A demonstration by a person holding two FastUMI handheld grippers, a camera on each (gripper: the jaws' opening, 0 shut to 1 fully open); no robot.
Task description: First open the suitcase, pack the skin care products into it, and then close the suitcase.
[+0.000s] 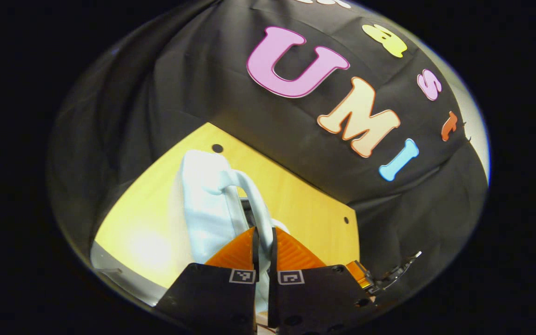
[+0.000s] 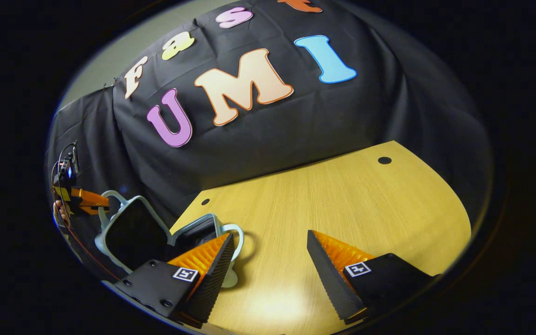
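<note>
In the left gripper view, the left gripper [image 1: 263, 242] is clenched on the pale handle [image 1: 255, 204] of the suitcase [image 1: 203, 214], its 2 fingers pressed against the strap from either side. The case's pale shell rises in front of the fingers, above the yellow wooden table [image 1: 296, 195].

In the right gripper view, the right gripper [image 2: 270, 244] is released, its 2 fingers spread wide over bare table [image 2: 342, 200] with nothing between them. At the left edge of this view the suitcase [image 2: 133, 228] stands open: the lid [image 2: 130, 225] is swung up, showing a dark lining inside a pale rim, and the lower half [image 2: 198, 230] lies on the near left corner of the table, partly hidden behind the right gripper's left finger. At the far left the other gripper [image 2: 89, 199] and the hand [image 2: 59, 211] holding it meet the top of the raised lid. I cannot tell where the skin care products are.
</note>
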